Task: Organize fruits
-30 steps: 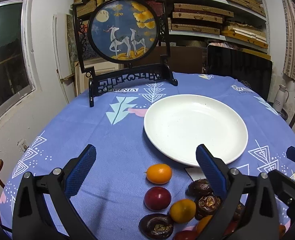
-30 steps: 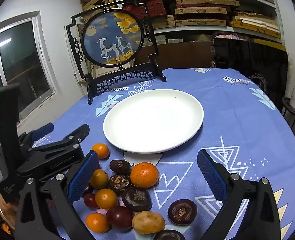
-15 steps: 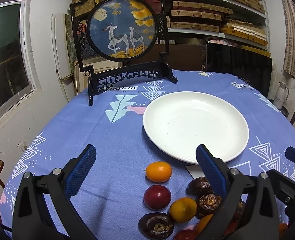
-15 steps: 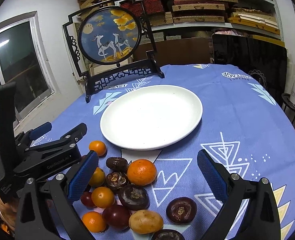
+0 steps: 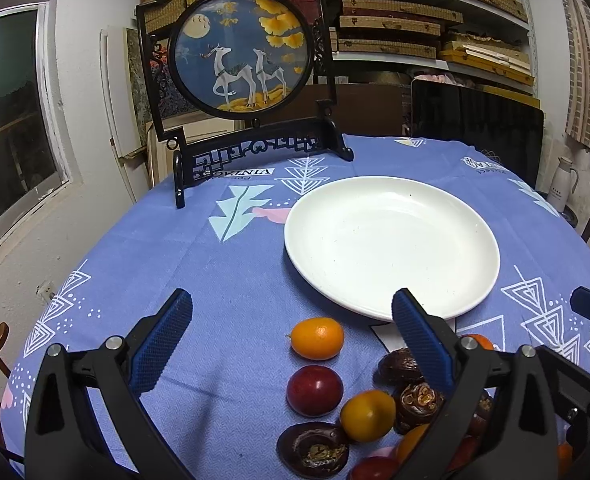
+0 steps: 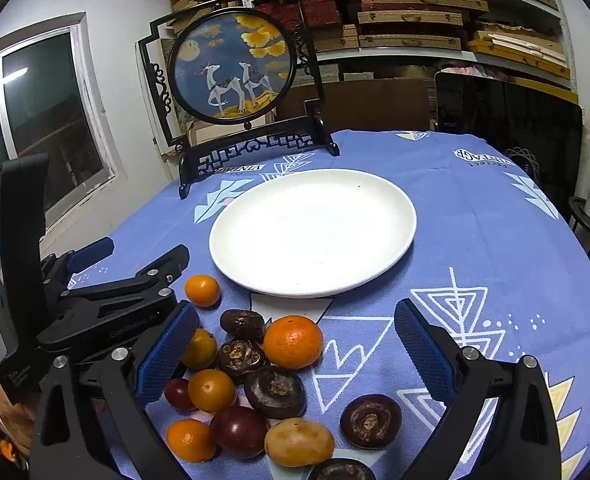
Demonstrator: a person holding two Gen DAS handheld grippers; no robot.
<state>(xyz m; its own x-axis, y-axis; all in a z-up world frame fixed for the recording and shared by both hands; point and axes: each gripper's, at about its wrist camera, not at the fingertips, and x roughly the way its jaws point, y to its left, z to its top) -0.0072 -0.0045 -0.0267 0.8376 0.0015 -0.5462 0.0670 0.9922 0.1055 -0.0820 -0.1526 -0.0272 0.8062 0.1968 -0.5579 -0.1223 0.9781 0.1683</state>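
Both grippers, left gripper [image 5: 291, 340] and right gripper [image 6: 297, 354], hover spread wide and empty above the fruit pile [image 6: 255, 380] at the desk's near edge; beyond it the white plate [image 6: 313, 232] lies bare, with open blue cloth [image 6: 475, 240] to its right.

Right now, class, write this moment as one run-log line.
stage: pre-grasp | left gripper: open, empty | right gripper: open, empty | white plate: empty | fruit pile: on tablecloth, near plate
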